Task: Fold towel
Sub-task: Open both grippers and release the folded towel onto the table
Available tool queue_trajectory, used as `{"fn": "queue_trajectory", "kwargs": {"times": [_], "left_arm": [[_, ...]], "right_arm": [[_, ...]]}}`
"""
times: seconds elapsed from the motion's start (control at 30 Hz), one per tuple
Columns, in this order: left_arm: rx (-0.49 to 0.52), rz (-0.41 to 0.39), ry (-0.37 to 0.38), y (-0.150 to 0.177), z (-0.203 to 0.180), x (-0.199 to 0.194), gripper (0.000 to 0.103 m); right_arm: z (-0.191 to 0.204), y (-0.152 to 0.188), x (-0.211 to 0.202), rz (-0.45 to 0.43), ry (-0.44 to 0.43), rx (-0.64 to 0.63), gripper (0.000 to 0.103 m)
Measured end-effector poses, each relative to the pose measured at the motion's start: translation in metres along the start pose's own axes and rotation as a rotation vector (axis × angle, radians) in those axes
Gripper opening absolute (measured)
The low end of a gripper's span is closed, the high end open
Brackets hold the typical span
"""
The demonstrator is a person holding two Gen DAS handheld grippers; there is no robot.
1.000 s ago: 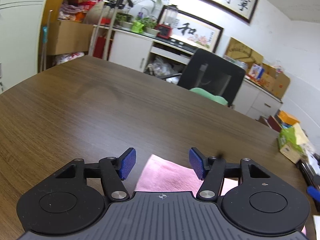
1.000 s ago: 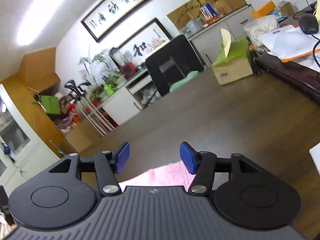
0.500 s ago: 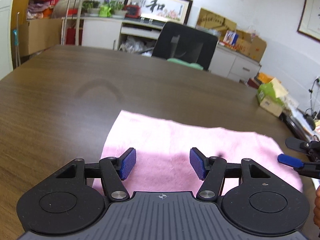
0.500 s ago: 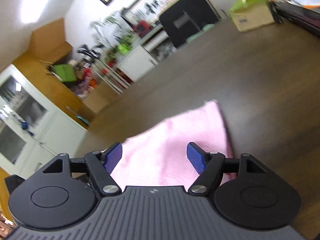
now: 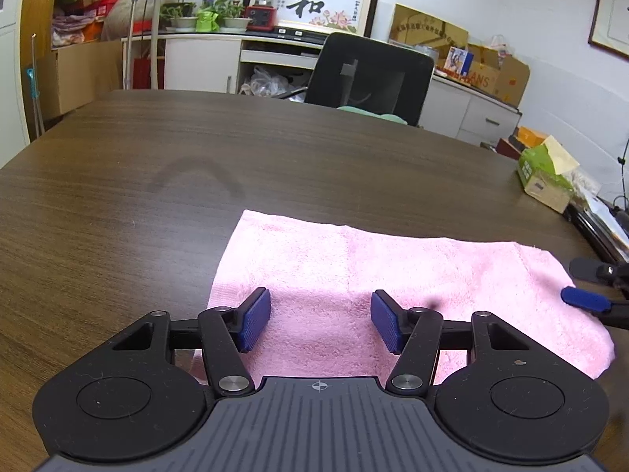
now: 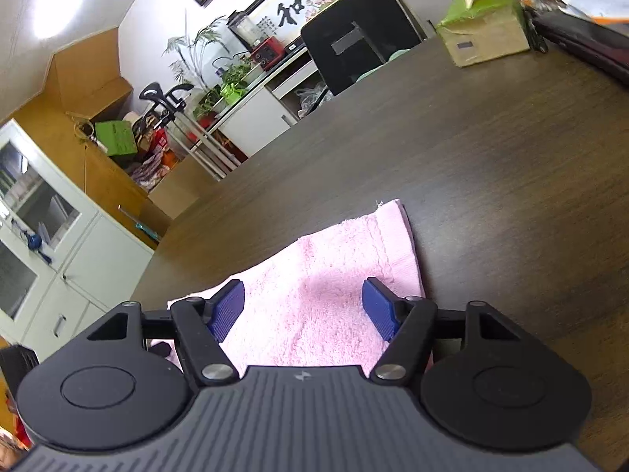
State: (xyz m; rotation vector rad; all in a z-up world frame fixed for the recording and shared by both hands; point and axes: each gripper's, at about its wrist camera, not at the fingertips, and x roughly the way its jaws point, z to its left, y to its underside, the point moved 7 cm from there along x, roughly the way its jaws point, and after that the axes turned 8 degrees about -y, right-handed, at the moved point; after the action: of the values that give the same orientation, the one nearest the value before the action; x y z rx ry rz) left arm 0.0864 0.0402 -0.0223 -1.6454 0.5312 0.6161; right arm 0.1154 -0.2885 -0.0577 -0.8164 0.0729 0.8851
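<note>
- Your left tool (image 5: pixel 320 324) hangs low over the near left part of the pink towel (image 5: pixel 393 287), tilted a little downward, its blue pads (image 5: pixel 255 318) spread wide with nothing between them.
- Your right tool (image 6: pixel 302 310) sits over the towel's right end, rolled so the bench (image 6: pixel 491 165) slopes across its view; its pads (image 6: pixel 226 310) are also wide apart and empty.
- From the left wrist view, one blue fingertip of the right tool (image 5: pixel 585 299) shows at the towel's right edge.
- The towel lies spread flat on the dark wooden bench, lengthwise from left to right, near your edge.
- A green tissue box (image 5: pixel 546 175) stands well apart, far right.
</note>
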Motion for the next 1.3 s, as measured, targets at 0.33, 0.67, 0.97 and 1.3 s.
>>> {"fn": "queue_trajectory", "kwargs": {"times": [0.33,0.67,0.97,1.3], "left_arm": [[-0.197,-0.202,-0.022,-0.044,0.07,-0.047,0.07],[-0.26,-0.109,-0.024,-0.047,0.102,-0.027,0.077],[-0.284,-0.113,0.002,-0.048,0.112,-0.033,0.09],[-0.3,-0.093,0.031,-0.046,0.115,-0.031,0.094]], "right_arm": [[0.109,0.038,-0.001,-0.016,-0.085,-0.448,0.07],[0.243,0.134,0.062,0.165,-0.088,-0.914,0.064],[0.263,0.173,0.099,0.311,-0.064,-1.012,0.042],[0.265,0.194,0.113,0.375,-0.022,-1.086,0.04]]}}
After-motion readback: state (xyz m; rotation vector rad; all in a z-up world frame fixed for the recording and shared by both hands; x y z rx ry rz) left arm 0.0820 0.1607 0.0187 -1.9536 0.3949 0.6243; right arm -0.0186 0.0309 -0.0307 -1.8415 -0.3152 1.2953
